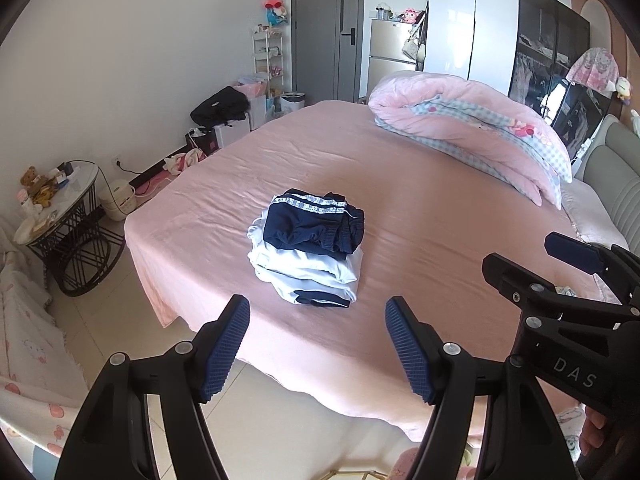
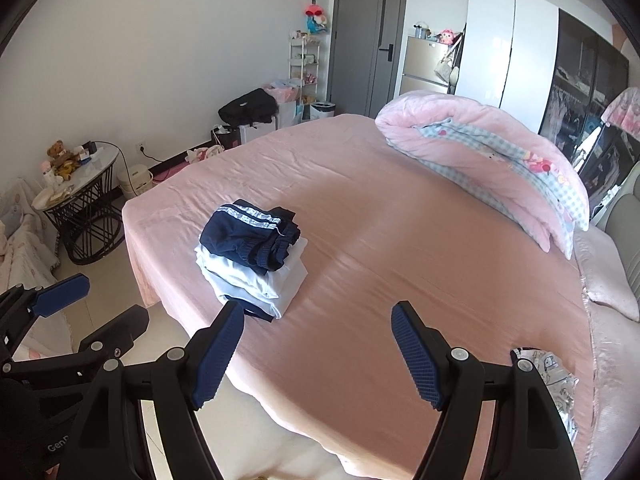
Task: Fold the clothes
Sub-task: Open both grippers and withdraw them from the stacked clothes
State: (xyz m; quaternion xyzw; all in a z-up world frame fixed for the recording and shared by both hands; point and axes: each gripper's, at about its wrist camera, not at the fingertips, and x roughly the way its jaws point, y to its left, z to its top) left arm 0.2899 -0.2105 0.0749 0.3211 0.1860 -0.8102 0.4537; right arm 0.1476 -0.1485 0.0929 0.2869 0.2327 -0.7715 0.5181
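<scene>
A stack of folded clothes (image 1: 308,248) lies on the pink bed (image 1: 420,216): navy trousers with white side stripes (image 1: 316,224) on top of folded white garments (image 1: 312,276). The stack also shows in the right wrist view (image 2: 252,256). My left gripper (image 1: 318,344) is open and empty, held above the bed's near edge, short of the stack. My right gripper (image 2: 318,348) is open and empty, to the right of the stack. A patterned white garment (image 2: 556,380) lies at the bed's near right edge.
A rolled pink quilt (image 1: 472,128) lies at the bed's far right. A round side table (image 1: 64,216) stands on the floor at the left, with a white pot (image 1: 118,198) beside it. Bags and a shelf (image 1: 268,60) stand by the grey door (image 1: 324,32).
</scene>
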